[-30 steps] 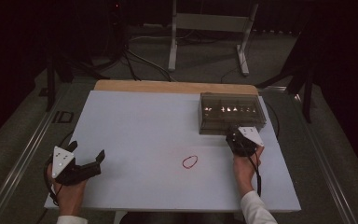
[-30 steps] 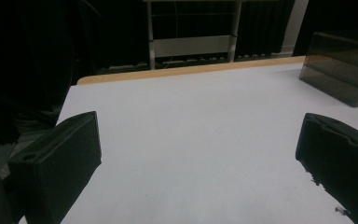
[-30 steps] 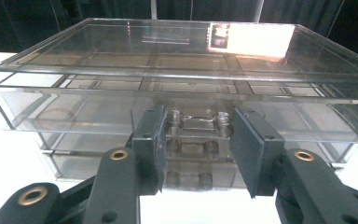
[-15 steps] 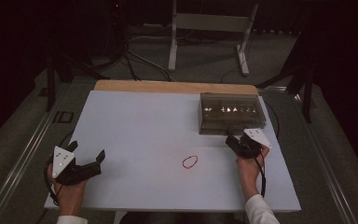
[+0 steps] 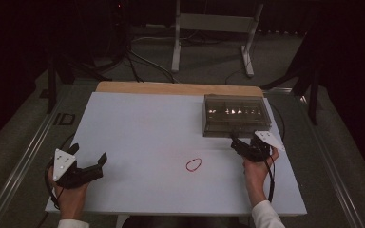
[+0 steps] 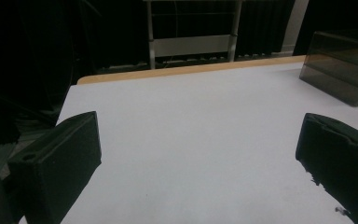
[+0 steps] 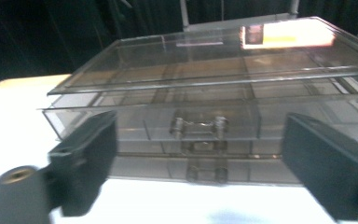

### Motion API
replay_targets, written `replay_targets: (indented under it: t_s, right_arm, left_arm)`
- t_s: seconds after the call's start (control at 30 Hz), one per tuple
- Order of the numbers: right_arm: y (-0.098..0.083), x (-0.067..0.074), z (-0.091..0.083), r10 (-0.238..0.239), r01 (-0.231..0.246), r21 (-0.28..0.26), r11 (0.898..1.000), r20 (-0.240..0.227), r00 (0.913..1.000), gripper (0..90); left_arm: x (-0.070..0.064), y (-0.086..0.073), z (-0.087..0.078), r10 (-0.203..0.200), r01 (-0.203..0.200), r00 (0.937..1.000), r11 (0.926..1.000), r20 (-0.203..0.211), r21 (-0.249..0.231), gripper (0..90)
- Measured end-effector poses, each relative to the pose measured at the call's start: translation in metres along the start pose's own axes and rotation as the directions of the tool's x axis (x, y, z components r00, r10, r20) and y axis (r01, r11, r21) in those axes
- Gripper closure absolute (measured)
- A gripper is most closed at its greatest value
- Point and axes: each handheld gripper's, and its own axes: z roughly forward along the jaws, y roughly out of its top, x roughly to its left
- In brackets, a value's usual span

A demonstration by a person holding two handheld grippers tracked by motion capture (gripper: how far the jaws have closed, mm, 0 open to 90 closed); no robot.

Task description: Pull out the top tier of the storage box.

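One clear plastic compartment box [image 5: 236,115] is sitting at the far right of the white table [image 5: 142,128], its lid down and a small latch [image 7: 198,126] showing on its front wall. The right gripper [image 5: 238,143] is hovering just in front of that wall, pointing level at it; its jaws have just been opening and are standing wide apart with nothing between them, the box front lying beyond them in the right gripper view. The right hand [image 5: 255,167] is gripping the handle from behind. One red rubber band [image 5: 193,165], a thin oval loop as far as the dim view allows, is lying flat on the table, left of that gripper. The left gripper [image 5: 86,159] is resting at the near left corner, released, jaws spread over bare tabletop.
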Motion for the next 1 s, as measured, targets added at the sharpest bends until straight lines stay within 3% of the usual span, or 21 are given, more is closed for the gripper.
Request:
replay_targets:
  t_s: [0.2,0.4,0.43,0.6,1.0]
  right_arm:
    - [0.002,-0.004,-0.003,-0.026,0.026,0.027,0.999,0.014,0.9996,0.0]
    - [0.009,-0.005,-0.007,-0.051,0.052,0.026,0.998,-0.037,0.998,0.0]
    - [0.01,-0.006,-0.007,-0.048,0.05,0.028,0.998,-0.062,0.9969,0.0]
    - [0.014,-0.006,-0.008,-0.071,0.074,0.046,0.996,-0.066,0.9953,0.0]
    - [0.022,-0.011,-0.008,-0.117,0.127,0.068,0.99,-0.136,0.9839,0.6]
  left_arm:
    - [0.0,0.0,0.0,0.0,0.0,1.0,1.0,0.0,-0.001,1.6]
    - [0.0,0.0,0.0,0.002,-0.002,1.0,1.0,0.0,0.0,1.6]
    - [0.0,0.0,0.0,0.003,-0.003,1.0,1.0,0.0,0.0,1.6]
    - [0.0,0.0,0.0,0.002,-0.002,1.0,1.0,0.0,0.0,1.6]
    - [0.0,0.0,0.0,0.0,0.0,1.0,1.0,0.0,0.001,1.6]
